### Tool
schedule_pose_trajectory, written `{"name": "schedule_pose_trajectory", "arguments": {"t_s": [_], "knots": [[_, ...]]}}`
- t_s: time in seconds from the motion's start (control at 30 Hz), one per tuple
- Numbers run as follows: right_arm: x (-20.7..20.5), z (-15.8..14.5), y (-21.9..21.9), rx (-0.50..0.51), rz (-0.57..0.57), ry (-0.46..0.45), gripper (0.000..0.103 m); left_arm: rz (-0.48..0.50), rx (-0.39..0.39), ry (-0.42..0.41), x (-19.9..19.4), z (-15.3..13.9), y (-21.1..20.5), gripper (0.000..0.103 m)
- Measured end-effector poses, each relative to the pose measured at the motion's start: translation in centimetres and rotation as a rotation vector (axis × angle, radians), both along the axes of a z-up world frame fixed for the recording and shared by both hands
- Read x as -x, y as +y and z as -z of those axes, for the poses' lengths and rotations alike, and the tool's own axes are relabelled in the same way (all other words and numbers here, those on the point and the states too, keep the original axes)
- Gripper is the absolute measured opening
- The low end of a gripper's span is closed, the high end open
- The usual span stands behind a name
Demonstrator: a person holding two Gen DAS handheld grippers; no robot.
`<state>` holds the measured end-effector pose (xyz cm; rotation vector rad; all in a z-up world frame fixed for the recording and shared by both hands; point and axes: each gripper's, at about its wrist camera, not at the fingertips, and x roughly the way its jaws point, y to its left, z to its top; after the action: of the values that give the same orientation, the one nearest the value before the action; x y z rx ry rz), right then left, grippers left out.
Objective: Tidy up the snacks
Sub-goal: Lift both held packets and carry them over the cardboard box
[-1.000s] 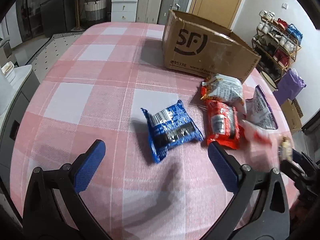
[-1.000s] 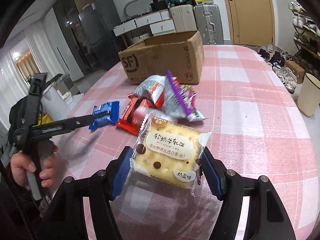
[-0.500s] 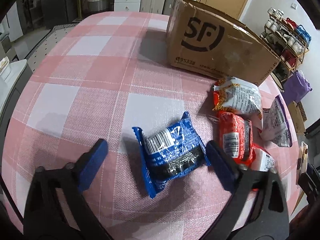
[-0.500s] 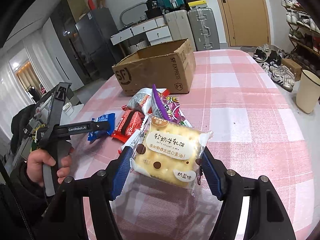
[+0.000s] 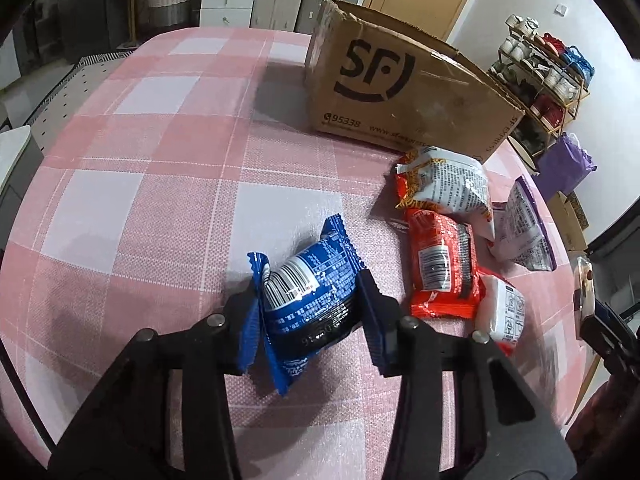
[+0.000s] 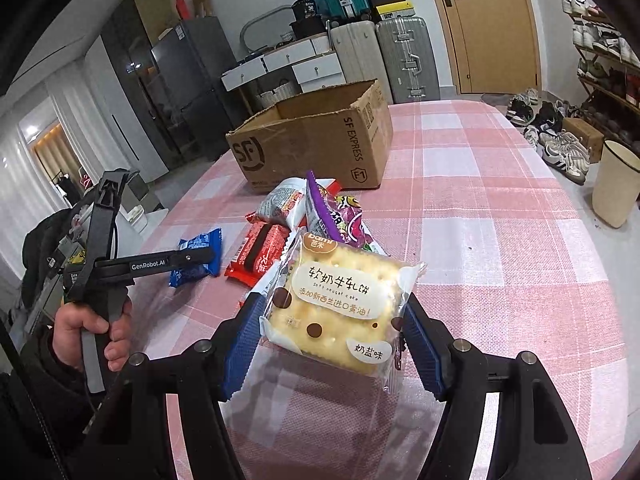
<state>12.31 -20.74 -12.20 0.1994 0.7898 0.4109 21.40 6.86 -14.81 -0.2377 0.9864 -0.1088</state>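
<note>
In the left wrist view my left gripper (image 5: pixel 308 304) has its jaws closing on a blue snack packet (image 5: pixel 312 276) that lies on the pink checked tablecloth (image 5: pixel 140 160). Both pads press its sides and the packet buckles upward. The right wrist view shows that same blue packet (image 6: pixel 200 248) at the left gripper's tip. My right gripper (image 6: pixel 332 312) is shut on a clear-wrapped cracker packet (image 6: pixel 340 292), held above the table. An open cardboard box (image 5: pixel 400 92) marked SF stands behind the snacks.
Right of the blue packet lie a red packet (image 5: pixel 440 264), a white and red bag (image 5: pixel 444 184), a purple bag (image 5: pixel 524 232) and a small white packet (image 5: pixel 500 312). A person's hand (image 6: pixel 92 332) grips the left tool. A beige bin (image 6: pixel 616 184) stands on the floor at right.
My left gripper came forward and down around the blue packet, and its jaws went from wide open to pressing the packet's sides. The right gripper kept holding the cracker packet still.
</note>
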Motion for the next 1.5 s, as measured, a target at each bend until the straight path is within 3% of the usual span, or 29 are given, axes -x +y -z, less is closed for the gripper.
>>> {"name": "schedule_pose_trajectory", "arguments": {"t_s": [0.33, 0.63, 1.5], "knots": [[0.4, -1.3, 0.5, 0.010, -0.006, -0.027, 0.068, 0.007, 0.000, -0.055, 2.3, -2.4, 0.0, 0.040], [0.6, -3.9, 1.2, 0.016, -0.029, -0.081, 0.068, 0.028, -0.013, -0.138, 4.1, -6.7, -0.1, 0.040], [-1.8, -15.7, 4.6, 0.054, -0.136, -0.308, 0.069, 0.119, -0.089, -0.338, 5.7, -19.7, -2.3, 0.040]]}}
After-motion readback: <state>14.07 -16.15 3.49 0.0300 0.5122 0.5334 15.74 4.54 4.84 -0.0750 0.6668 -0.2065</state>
